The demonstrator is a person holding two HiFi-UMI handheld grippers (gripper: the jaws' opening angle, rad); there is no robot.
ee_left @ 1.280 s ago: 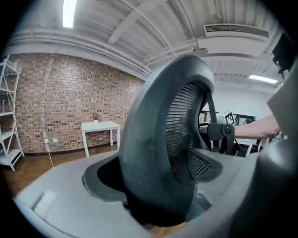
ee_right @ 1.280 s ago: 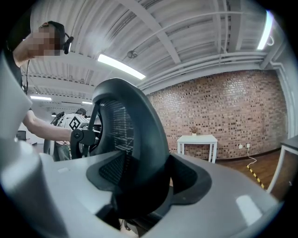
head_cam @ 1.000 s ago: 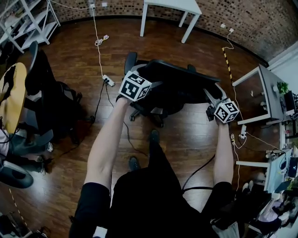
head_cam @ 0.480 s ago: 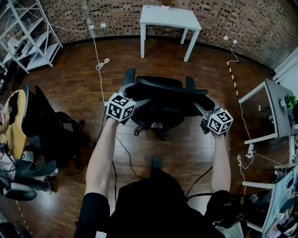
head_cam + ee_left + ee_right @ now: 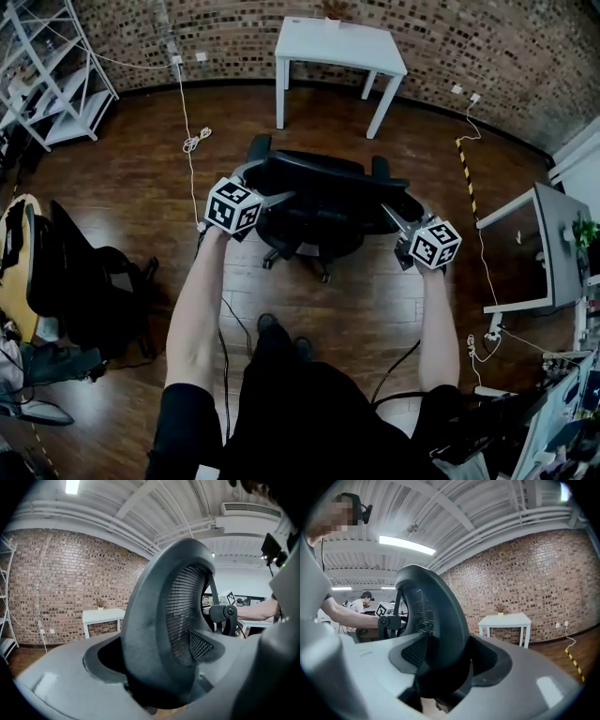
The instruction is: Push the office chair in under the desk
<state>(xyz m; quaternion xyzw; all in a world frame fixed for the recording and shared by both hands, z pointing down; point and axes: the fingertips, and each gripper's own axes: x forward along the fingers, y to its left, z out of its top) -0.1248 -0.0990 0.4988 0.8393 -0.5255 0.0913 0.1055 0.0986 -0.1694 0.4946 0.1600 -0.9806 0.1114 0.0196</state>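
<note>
The chair [image 5: 323, 199] rolled toward the desk [image 5: 339, 42] at 12 o'clock, left gripper [image 5: 277, 198] and right gripper [image 5: 392, 218] clamping its back to steer.

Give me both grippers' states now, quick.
Left gripper: shut on chair backrest, left edge.
Right gripper: shut on chair backrest, right edge.

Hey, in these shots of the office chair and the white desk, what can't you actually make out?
Seat of the office chair: head view, covered by its own backrest; in both gripper views the backrest rim, clamped by the left hand-held gripper and right hand-held gripper, blocks it.
Small item on the white desk: too small in every view.
Floor under the desk: head view, hidden by the tabletop.
</note>
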